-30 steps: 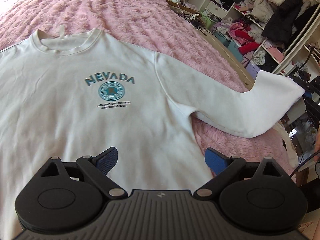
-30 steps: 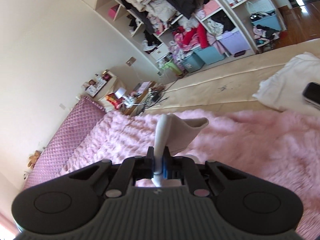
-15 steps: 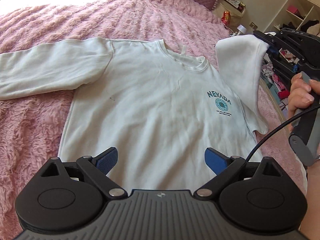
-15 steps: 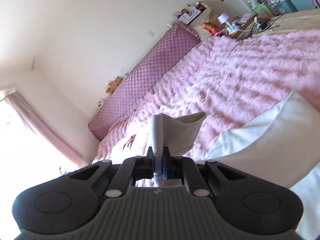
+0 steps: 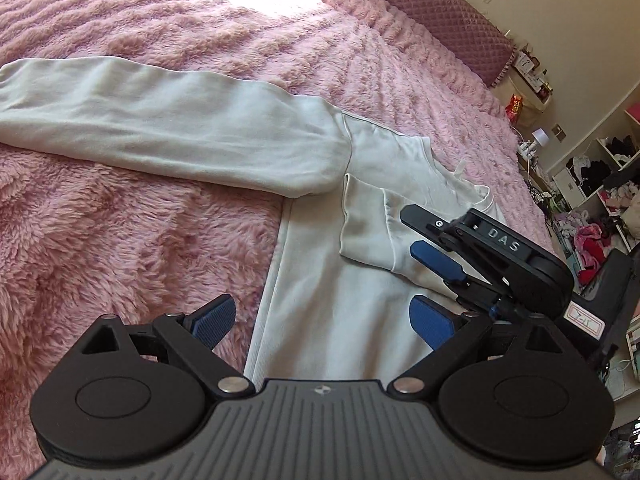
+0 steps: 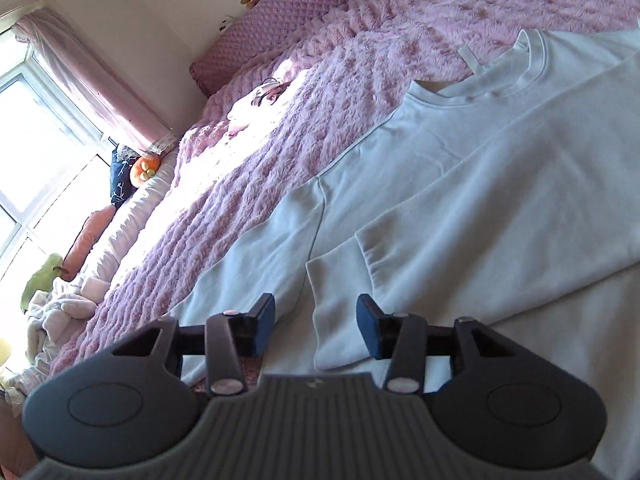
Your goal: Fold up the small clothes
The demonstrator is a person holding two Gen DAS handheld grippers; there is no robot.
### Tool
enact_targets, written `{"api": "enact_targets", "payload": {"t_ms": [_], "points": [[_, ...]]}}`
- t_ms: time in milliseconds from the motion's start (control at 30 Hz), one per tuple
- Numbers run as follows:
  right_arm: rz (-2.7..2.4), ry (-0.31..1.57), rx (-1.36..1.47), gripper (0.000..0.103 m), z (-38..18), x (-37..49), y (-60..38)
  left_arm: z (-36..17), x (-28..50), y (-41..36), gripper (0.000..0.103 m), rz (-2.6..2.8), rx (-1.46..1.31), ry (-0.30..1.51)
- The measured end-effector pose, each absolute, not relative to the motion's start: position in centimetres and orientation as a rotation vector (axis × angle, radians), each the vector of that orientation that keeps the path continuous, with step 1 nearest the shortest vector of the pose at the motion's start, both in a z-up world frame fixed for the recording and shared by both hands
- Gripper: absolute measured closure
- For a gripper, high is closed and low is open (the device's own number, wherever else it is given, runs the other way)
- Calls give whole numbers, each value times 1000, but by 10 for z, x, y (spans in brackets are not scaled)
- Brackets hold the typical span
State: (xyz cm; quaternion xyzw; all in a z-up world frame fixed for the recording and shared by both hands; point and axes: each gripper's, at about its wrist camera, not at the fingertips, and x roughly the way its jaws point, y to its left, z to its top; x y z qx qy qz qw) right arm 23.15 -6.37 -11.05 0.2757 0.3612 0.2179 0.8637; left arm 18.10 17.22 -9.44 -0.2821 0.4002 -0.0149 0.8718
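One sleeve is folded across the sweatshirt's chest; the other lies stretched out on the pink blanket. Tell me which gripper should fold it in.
Left. The left gripper is open, empty, and nearer the outstretched sleeve. The right gripper, jaws opening, sits over the folded sleeve's cuff.

White sweatshirt (image 5: 332, 312) on pink blanket (image 5: 140, 240) — 1 sleeve (image 5: 372, 224) folded across, right gripper (image 5: 424, 240) opening above it

White sweatshirt (image 5: 332, 312) on a fluffy pink bedspread (image 5: 120, 248); quilted mauve headboard (image 5: 448, 12); blue pads (image 5: 430, 320) on black grippers.
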Motion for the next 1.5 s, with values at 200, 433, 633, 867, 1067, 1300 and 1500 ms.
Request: {"api": "enact_targets", "payload": {"t_ms": [200,433,633,867,1067,1300,1500], "points": [[279,599,310,52,-70,207,-155,-111,219,157,0,-112,-665,813],[50,625,175,47,-73,194,-257,-139,267,148,0,-156,-751,831],[2,650,204,46,-88,179,-287,-160,285,161,0,-148,-890,785],[-93,646,54,45,-102,190,-277,-167,309,162,53,-194,-952,801],[-262,647,-369,45,-126,208,-261,-160,309,153,99,-202,-905,752],[-223,584,-569,60,-147,228,-247,-122,291,156,100,-262,-868,533],[-283,565,-541,103,-140,229,-252,-114,275,161,100,-201,-860,447]]}}
